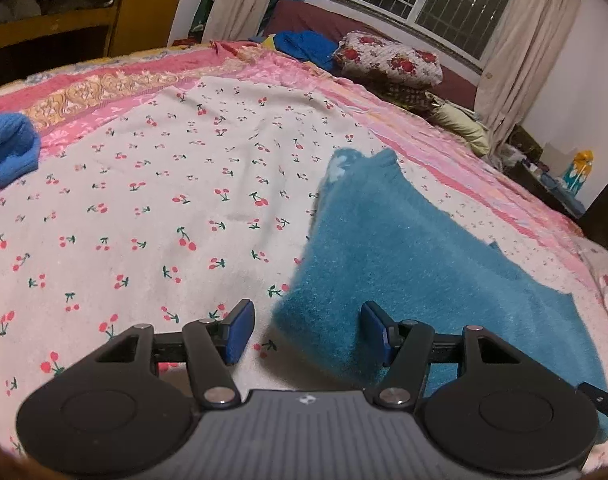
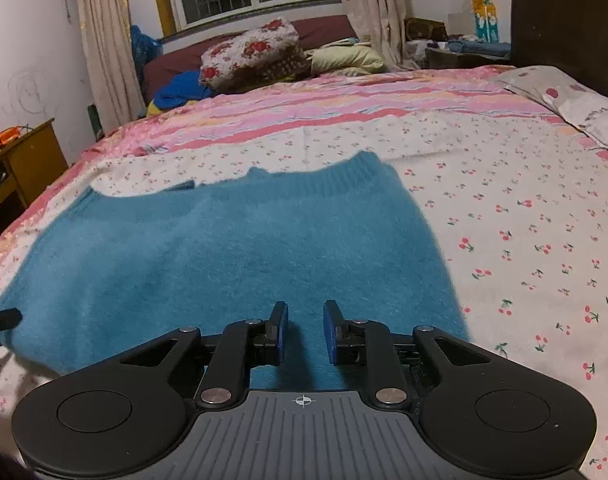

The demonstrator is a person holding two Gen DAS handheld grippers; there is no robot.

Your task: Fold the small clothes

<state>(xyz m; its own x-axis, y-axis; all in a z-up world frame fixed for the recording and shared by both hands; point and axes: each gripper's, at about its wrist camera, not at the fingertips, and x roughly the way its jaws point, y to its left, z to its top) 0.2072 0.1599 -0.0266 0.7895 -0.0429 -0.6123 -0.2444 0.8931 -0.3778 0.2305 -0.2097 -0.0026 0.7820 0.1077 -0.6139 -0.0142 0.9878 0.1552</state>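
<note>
The teal sweater (image 2: 232, 256) lay flat on the cherry-print bedspread (image 2: 524, 216), directly ahead of the right gripper (image 2: 306, 330), whose jaws stood narrowly apart and empty over its near hem; the left gripper (image 1: 306, 334) hovered half open, holding nothing, astride the sweater's corner; seemingly between folds, the next move called for pinching an edge.

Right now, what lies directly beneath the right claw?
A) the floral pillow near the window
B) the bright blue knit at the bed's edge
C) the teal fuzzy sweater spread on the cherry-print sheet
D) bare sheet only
C: in the right wrist view the right claw stands over the teal fuzzy sweater, which lies spread on the cherry-print sheet, with nothing gripped between its blue pads.
</note>
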